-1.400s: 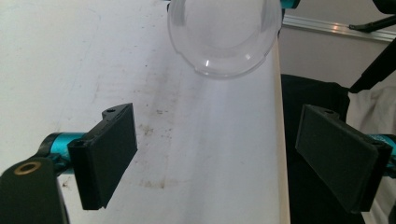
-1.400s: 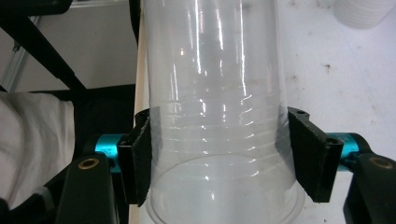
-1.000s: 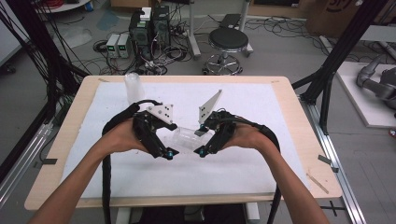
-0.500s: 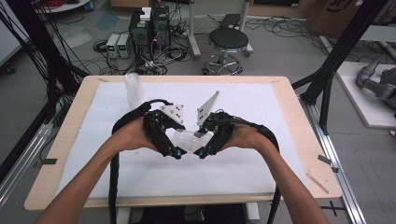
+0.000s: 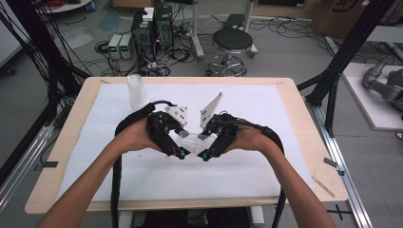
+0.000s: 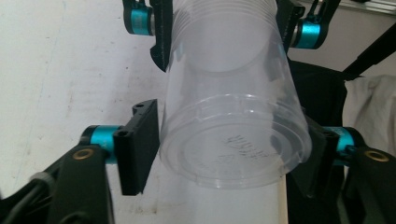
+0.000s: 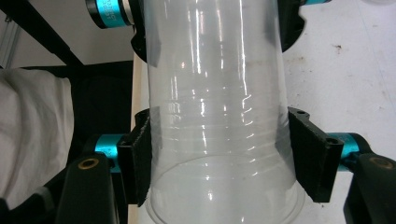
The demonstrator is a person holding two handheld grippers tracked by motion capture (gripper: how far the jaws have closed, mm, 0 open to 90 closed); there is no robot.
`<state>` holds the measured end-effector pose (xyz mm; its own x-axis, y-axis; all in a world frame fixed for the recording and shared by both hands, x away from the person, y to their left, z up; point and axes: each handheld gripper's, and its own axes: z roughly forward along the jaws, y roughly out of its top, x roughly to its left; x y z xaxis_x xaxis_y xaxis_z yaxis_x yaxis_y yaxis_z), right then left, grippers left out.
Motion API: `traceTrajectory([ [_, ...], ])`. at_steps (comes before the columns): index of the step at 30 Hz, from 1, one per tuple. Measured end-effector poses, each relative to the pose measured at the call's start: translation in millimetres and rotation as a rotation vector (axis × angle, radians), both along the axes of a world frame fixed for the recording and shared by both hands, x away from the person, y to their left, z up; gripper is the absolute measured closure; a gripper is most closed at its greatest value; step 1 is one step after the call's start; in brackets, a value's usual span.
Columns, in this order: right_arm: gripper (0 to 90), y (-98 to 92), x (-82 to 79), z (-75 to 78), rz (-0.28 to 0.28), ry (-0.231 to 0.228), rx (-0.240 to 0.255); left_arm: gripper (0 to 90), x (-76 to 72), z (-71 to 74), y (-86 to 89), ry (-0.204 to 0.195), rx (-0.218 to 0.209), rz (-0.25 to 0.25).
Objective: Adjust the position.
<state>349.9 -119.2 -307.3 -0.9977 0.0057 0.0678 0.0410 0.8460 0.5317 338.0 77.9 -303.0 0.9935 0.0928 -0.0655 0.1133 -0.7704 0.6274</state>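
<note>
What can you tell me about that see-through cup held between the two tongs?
The clear plastic cup is thin-walled, tapered and ribbed with fine rings near one end, with faint moulded lettering on its round base. It looks empty. It lies on its side, held above the white table cover between the two hands. The right tongs clamp its sides with black pads. The left tongs, whose jaws have just been closing, straddle the base end, their pads at its walls; the far tongs grip the other end.

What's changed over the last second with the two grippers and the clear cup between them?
The left gripper has come in toward the right and its jaws have just been closing around the base end of the clear cup, which sits between its fingers. The right gripper stayed put, clamped on the cup. The cup stack at the back is unchanged.
</note>
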Motion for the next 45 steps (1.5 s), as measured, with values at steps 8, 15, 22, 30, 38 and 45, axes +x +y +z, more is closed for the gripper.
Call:
traceTrajectory([
  [8,32.3,2.3,1.0,-2.4,0.009,-0.002,-0.006,39.4,-0.3,-1.1,-2.2,-0.001,0.014,-0.017],
  [15,32.4,2.6,0.7,-3.0,0.0,0.004,-0.014,41.3,-0.5,-1.2,-2.3,-0.01,0.024,-0.016],
  [22,13.6,3.7,0.2,-4.9,-0.006,-0.009,0.011,41.5,-0.7,-0.2,0.1,-0.013,0.016,-0.013],
  [30,13.4,-0.5,0.0,-3.1,-0.024,-0.02,0.054,41.6,-1.9,-4.5,7.4,-0.002,-0.019,-0.005],
  [38,13.5,-21.4,-1.6,-1.1,-0.066,-0.03,0.244,41.6,-2.5,-23.2,34.0,0.002,-0.156,0.058],
  [45,13.5,-39.4,-3.8,-5.7,-0.112,-0.032,0.397,41.6,-6.6,-31.1,57.3,0.005,-0.356,0.091],
])
